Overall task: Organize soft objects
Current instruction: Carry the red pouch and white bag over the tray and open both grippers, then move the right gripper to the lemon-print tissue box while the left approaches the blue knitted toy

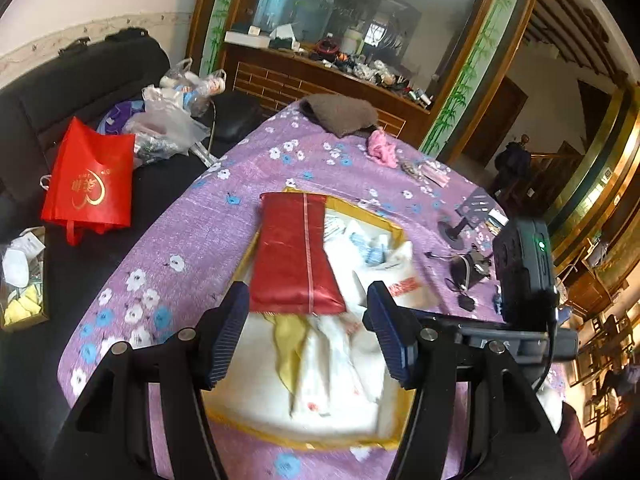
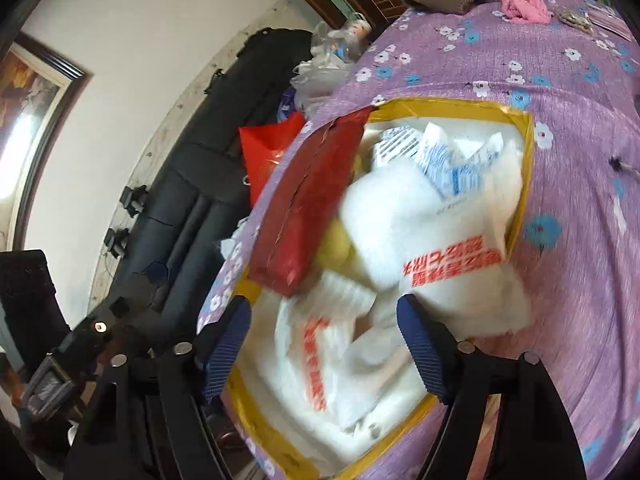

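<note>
A yellow-rimmed box (image 1: 394, 227) sits on the purple flowered cloth (image 1: 192, 232), filled with white plastic bags (image 1: 396, 280) and soft white items. A red flat pouch (image 1: 294, 256) lies across its left side, over a yellow cloth (image 1: 288, 344). My left gripper (image 1: 306, 336) is open just above the box's near part, holding nothing. In the right wrist view the same box (image 2: 524, 168), red pouch (image 2: 308, 204) and white bags (image 2: 440, 248) show; my right gripper (image 2: 324, 348) is open over the box, empty. A pink cloth (image 1: 382, 148) and a brown fleece (image 1: 340, 114) lie at the table's far end.
A dark sofa (image 1: 80, 80) on the left carries a red tote bag (image 1: 90, 180) and clear plastic bags (image 1: 172, 120). Small stands and cables (image 1: 468, 256) lie on the table's right side. A wooden sideboard (image 1: 320, 76) stands behind.
</note>
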`<action>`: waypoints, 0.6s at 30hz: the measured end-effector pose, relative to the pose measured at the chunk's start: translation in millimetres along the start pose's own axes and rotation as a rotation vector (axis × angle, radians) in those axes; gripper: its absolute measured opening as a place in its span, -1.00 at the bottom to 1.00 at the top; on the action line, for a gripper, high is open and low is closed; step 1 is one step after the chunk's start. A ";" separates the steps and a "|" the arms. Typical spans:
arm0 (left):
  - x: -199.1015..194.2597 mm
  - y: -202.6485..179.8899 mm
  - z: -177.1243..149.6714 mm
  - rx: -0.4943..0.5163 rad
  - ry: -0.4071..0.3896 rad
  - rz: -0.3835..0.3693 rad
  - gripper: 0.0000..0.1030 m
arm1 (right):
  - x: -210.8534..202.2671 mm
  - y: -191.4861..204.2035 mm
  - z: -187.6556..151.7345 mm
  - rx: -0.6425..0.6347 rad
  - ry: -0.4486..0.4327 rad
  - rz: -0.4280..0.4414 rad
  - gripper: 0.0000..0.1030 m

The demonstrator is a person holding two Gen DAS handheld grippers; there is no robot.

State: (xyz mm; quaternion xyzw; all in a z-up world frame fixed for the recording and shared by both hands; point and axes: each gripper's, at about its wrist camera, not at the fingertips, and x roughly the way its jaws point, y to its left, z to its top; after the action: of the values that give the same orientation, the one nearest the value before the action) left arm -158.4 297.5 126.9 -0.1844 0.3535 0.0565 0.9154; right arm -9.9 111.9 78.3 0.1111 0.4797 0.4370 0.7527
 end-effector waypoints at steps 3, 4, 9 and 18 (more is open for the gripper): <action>-17.7 -19.0 -8.5 0.056 -0.055 0.076 0.17 | -51.7 20.6 -29.9 -0.087 -0.113 -0.051 0.48; -22.9 -25.3 -11.4 0.078 -0.077 0.105 0.17 | -72.8 26.5 -42.9 -0.116 -0.158 -0.080 0.48; -42.4 -56.0 -26.5 0.187 -0.176 0.219 0.31 | -165.9 40.3 -120.8 -0.166 -0.401 -0.315 0.82; -31.1 -69.0 -39.3 0.254 -0.174 0.221 0.32 | -218.7 -15.1 -187.1 0.088 -0.478 -0.505 0.99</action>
State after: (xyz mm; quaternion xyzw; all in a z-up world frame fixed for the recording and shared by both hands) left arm -190.0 219.7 141.3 -0.0217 0.2955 0.1272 0.9466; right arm -189.4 -111.3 109.8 0.1206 0.3207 0.1777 0.9225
